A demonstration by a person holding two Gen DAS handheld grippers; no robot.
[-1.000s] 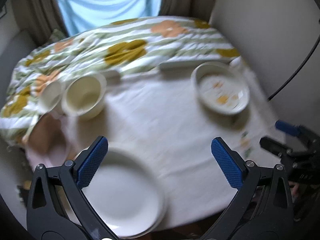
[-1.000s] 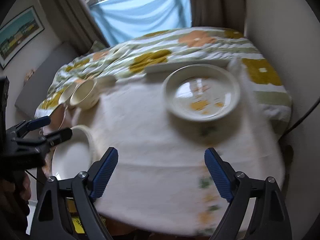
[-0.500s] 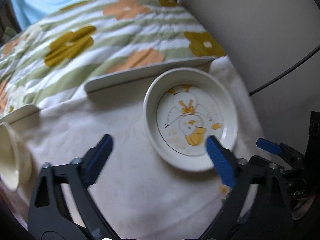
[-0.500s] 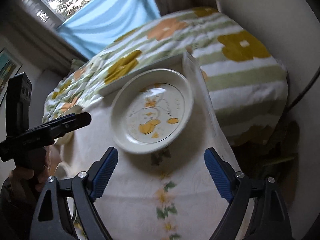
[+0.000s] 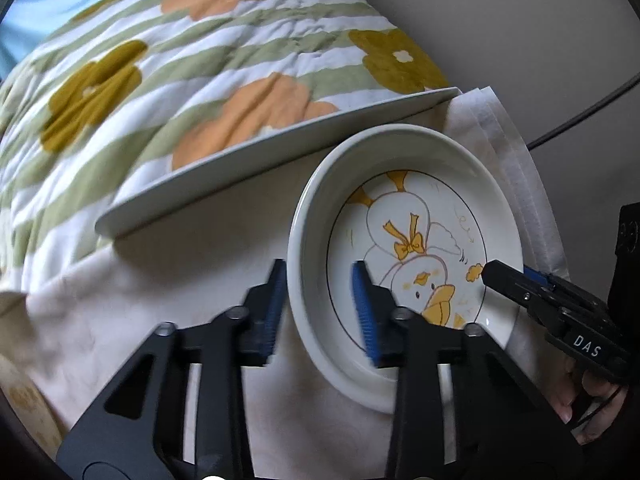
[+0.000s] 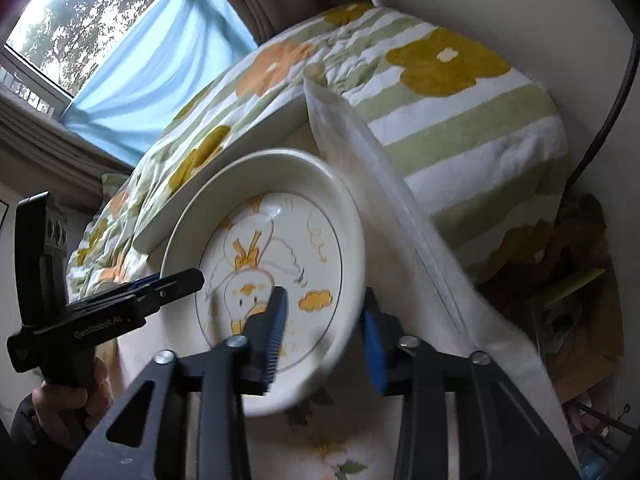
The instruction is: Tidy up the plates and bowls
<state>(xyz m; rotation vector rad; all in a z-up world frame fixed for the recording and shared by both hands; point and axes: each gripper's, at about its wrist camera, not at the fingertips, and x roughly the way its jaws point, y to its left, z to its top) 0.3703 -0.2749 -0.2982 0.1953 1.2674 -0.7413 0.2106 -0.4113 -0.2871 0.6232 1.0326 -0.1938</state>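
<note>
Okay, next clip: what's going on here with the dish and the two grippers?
A person is working two handheld grippers on one duck-pattern bowl that sits on a cloth-covered table. The left gripper and the right gripper each straddle opposite sides of its rim, one finger inside and one outside. Both sets of fingers have just been closing onto the rim. A white tray lies just behind the bowl.

A quilted blanket with green stripes and orange and yellow flowers (image 6: 460, 128) lies ahead of the tools. Beyond it, a light blue curtain (image 6: 160, 76) covers a bright window (image 6: 72, 20). A plain beige wall (image 5: 520, 32) stands on the right.
</note>
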